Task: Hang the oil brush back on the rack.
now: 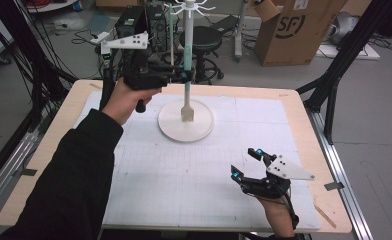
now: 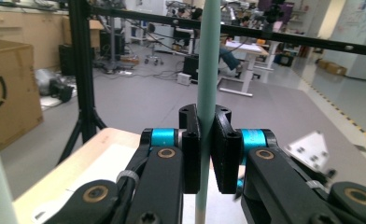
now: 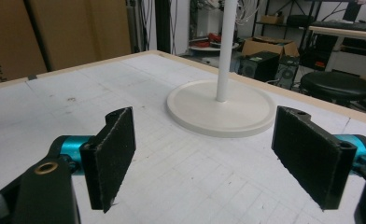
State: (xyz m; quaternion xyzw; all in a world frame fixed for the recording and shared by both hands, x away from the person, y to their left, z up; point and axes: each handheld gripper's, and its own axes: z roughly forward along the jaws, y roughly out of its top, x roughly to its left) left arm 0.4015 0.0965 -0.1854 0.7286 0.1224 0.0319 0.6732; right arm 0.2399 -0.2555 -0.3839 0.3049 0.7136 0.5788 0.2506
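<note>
The left claw [image 1: 184, 76] is pinching a long mint-green utensil [image 1: 186, 60], a spatula-like tool with a pale flat end hanging below the claw, and holds it upright just beside the white pole [image 1: 189, 30] of a hook stand. In the left gripper view the handle [image 2: 208, 60] runs straight up between the two pressed pads. The right claw [image 1: 245, 163] is spread wide with nothing between its jaws, low over the counter [image 1: 294, 107] and well away from the left one.

Judging from this, the likely trouble is at the hooks [image 1: 191, 7] above the left claw: the handle is long and thin, so a small tilt could swing its top past a hook or knock the pole. The grip sits mid-handle, so the tool could also pivot or slide down between the pads.

Below the claws lies a white gridded mat [image 1: 184, 170] on the pale wooden counter, with the stand's round base [image 1: 204, 131] on it. Beyond are a cardboard box [image 1: 294, 30], a black stool [image 1: 206, 40], cables and a grey floor.
</note>
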